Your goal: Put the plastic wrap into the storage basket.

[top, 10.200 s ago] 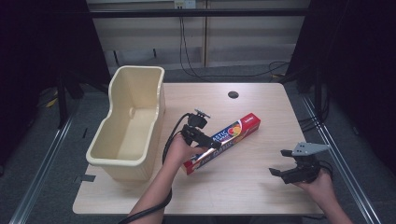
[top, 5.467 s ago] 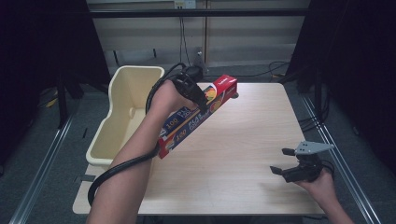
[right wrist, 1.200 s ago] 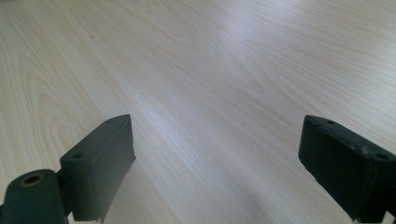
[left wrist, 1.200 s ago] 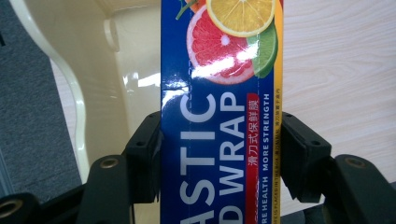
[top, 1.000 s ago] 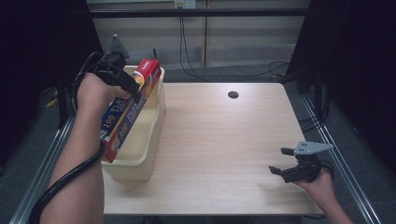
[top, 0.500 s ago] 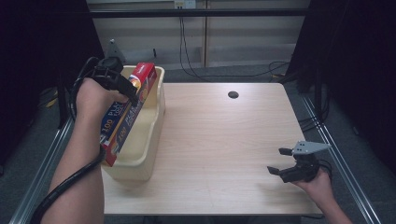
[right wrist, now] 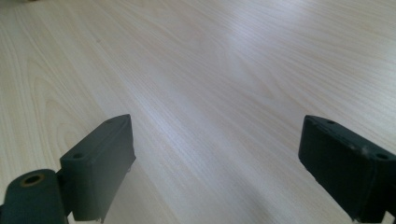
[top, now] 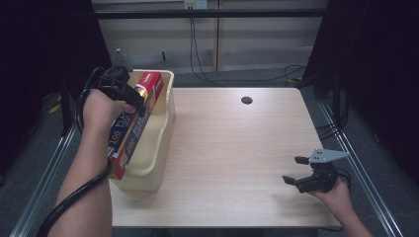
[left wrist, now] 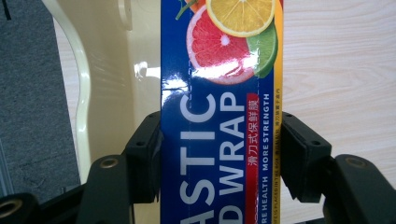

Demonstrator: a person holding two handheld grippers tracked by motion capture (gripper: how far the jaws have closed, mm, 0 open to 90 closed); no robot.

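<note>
**Layout at the table's left edge**

Tub (top: 157, 148): on table (top: 237, 163), below left gripper (top: 132, 97). Wrap box (top: 129, 129): between that gripper's jaws, tilted over the tub. Right gripper (top: 296, 170): well apart, over table's near right corner.

Between my left fingers (left wrist: 149, 156): plastic wrap box (left wrist: 219, 116), glossy printed cardboard, glare on its face. Fingers matt black, plastic-looking. Beyond them, cream bin (left wrist: 100, 88), smooth shiny plastic. Under my right fingers (right wrist: 100, 161): surface (right wrist: 210, 79), pale wood grain, smooth, faint sheen.
</note>
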